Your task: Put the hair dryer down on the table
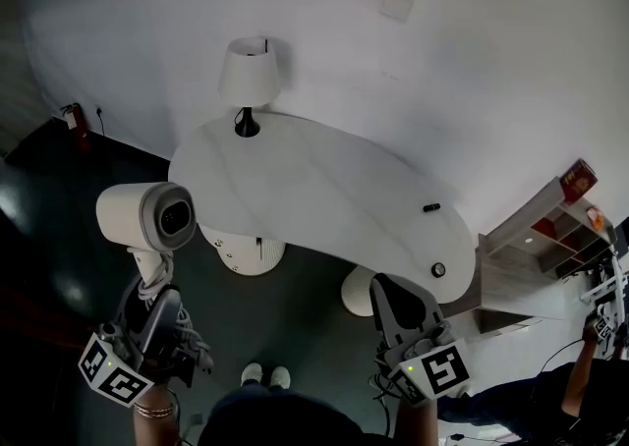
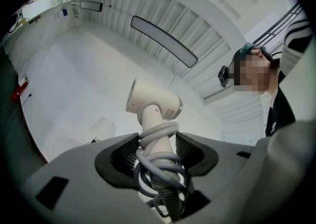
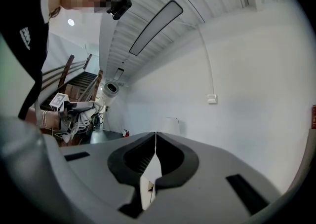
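Observation:
A white hair dryer (image 1: 147,218) is held up in the air, left of the table and above the dark floor, its nozzle facing the camera. My left gripper (image 1: 157,308) is shut on its handle, which has a grey cord (image 2: 159,141) coiled around it. In the left gripper view the hair dryer's head (image 2: 153,102) stands upright above the jaws. My right gripper (image 1: 390,289) hangs near the front edge of the white curved table (image 1: 324,189), shut with nothing in it; its jaws meet (image 3: 156,141). The right gripper view catches the hair dryer (image 3: 109,90) far to the left.
A white table lamp (image 1: 247,79) stands at the table's far left end. Two small black objects (image 1: 430,206) (image 1: 438,269) lie near its right end. A shelf unit (image 1: 555,228) stands right of the table, and another person's arm (image 1: 588,341) shows at the far right. My feet (image 1: 265,373) are below.

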The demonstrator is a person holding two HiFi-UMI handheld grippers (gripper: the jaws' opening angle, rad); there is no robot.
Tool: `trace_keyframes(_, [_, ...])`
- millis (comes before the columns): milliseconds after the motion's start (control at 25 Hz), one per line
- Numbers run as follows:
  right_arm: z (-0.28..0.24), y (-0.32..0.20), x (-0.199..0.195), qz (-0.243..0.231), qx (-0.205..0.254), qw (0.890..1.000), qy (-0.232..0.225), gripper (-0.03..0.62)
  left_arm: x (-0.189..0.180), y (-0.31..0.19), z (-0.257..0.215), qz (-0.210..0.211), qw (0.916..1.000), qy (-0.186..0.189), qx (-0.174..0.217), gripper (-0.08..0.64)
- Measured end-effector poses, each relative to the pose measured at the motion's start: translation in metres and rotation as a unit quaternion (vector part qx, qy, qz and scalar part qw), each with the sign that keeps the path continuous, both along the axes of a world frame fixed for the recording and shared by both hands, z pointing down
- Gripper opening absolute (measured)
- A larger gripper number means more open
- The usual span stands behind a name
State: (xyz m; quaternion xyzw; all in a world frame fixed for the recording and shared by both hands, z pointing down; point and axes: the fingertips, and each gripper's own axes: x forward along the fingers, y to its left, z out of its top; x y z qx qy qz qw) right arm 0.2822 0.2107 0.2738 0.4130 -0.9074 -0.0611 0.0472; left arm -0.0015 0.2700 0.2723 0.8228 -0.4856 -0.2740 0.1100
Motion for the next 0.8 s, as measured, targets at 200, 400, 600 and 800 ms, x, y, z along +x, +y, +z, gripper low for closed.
trace_keyframes(200, [0.002, 0.002, -0.002, -0.014, -0.003, 1.000, -0.005, 0.018, -0.001, 0.001, 0.002, -0.009, 0.9999, 0.006, 0.001, 0.245])
trace_keyframes(400, [0.011, -0.003, 0.015, 0.011, -0.009, 1.000, -0.002, 0.018, -0.001, -0.002, 0.005, -0.007, 0.9995, 0.027, 0.018, 0.245])
trace_keyframes(600, [0.011, 0.001, 0.014, 0.008, -0.013, 1.000, -0.010, 0.018, 0.000, -0.002, 0.004, -0.009, 0.9996, 0.023, 0.014, 0.245])
trace_keyframes(800, [0.014, -0.002, 0.010, -0.005, -0.016, 1.000, -0.013, 0.018, 0.000, -0.001, 0.001, -0.018, 0.9996, 0.014, 0.014, 0.245])
